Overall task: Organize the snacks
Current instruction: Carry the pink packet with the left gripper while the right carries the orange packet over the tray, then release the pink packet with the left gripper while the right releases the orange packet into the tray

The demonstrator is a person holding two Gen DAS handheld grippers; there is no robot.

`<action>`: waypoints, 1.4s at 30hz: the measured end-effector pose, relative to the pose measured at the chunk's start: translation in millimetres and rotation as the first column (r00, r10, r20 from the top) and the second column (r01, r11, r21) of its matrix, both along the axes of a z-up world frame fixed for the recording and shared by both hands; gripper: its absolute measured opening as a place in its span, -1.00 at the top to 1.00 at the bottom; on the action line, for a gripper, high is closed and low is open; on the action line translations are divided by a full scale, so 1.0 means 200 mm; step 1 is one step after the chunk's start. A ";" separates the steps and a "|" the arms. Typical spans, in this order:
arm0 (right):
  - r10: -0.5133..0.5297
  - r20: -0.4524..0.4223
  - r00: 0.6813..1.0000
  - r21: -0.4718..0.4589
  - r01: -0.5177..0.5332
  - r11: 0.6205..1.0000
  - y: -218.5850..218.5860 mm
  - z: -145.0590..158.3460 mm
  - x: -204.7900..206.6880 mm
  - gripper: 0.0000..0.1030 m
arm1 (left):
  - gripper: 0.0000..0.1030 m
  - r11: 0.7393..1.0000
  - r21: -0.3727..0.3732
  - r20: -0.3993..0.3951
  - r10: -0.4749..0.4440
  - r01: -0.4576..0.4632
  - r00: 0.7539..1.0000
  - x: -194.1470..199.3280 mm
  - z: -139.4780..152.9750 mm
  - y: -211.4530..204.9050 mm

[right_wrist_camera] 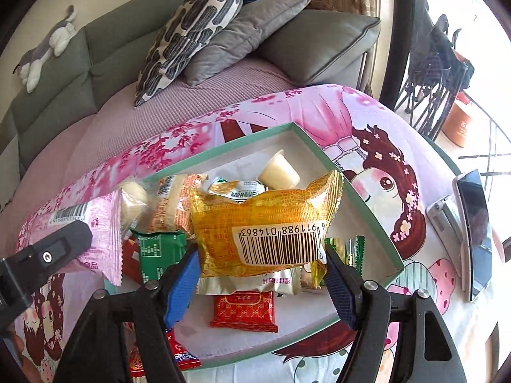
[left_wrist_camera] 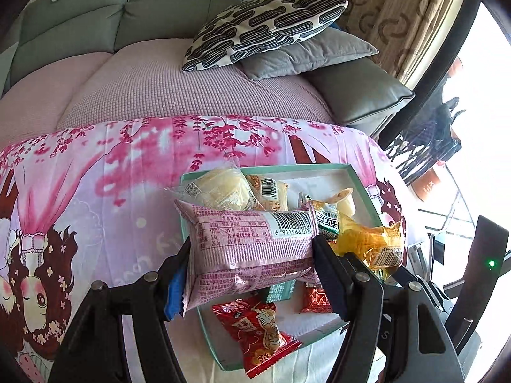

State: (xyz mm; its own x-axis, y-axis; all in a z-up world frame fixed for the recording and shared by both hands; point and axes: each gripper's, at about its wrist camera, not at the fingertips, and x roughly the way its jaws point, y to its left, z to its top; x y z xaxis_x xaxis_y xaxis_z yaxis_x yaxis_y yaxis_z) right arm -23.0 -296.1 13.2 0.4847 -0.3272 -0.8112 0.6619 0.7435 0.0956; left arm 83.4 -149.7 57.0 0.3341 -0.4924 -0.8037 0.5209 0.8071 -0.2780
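My left gripper [left_wrist_camera: 250,265] is shut on a pink snack packet [left_wrist_camera: 249,245] and holds it over the left side of the teal-rimmed box [left_wrist_camera: 287,168]. My right gripper [right_wrist_camera: 260,263] is shut on a yellow snack packet [right_wrist_camera: 268,223] and holds it above the same box [right_wrist_camera: 361,204]. The pink packet [right_wrist_camera: 92,223] and the left gripper [right_wrist_camera: 48,255] also show at the left of the right wrist view. The yellow packet [left_wrist_camera: 370,242] shows at the right of the left wrist view. The box holds several snacks: red packets [left_wrist_camera: 258,332] [right_wrist_camera: 244,309], a green packet [right_wrist_camera: 159,250], a jelly cup [right_wrist_camera: 278,174].
The box rests on a pink cartoon cloth [left_wrist_camera: 80,191] over a table. Behind it is a grey sofa [left_wrist_camera: 95,32] with a patterned pillow [left_wrist_camera: 265,28] and a grey pillow [right_wrist_camera: 242,32]. A phone [right_wrist_camera: 476,233] lies at the table's right edge.
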 end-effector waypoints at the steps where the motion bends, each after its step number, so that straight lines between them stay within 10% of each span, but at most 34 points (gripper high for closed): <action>1: 0.002 -0.002 1.000 0.002 -0.002 1.000 0.00 -0.01 0.00 -0.47 | -0.39 1.000 0.001 0.002 -0.002 0.002 1.000 0.00 -0.01 -0.01; 22: 0.019 -0.061 0.998 0.049 -0.016 0.999 -0.05 -0.12 0.02 -0.56 | -0.40 0.996 0.082 -0.138 0.041 -0.029 0.990 0.05 -0.32 -0.07; 31: 0.028 -0.077 0.997 0.032 -0.025 0.999 -0.05 -0.13 0.02 -1.00 | -0.81 0.997 0.042 -0.179 0.078 -0.072 0.981 0.06 -0.30 -0.05; 42: 0.024 -0.046 0.999 0.014 -0.023 1.000 -0.02 -0.10 -0.03 -1.00 | -0.94 0.994 0.006 -0.099 0.108 -0.108 0.989 -0.02 -0.16 0.00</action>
State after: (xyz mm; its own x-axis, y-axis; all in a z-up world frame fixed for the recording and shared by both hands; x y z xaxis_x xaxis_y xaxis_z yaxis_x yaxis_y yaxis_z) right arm -29.8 -300.2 -5.9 0.4541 -0.3053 -0.8370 0.6482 0.7577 0.0753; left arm 79.7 -149.7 25.7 0.3039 -0.4571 -0.8359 0.4001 0.8575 -0.3235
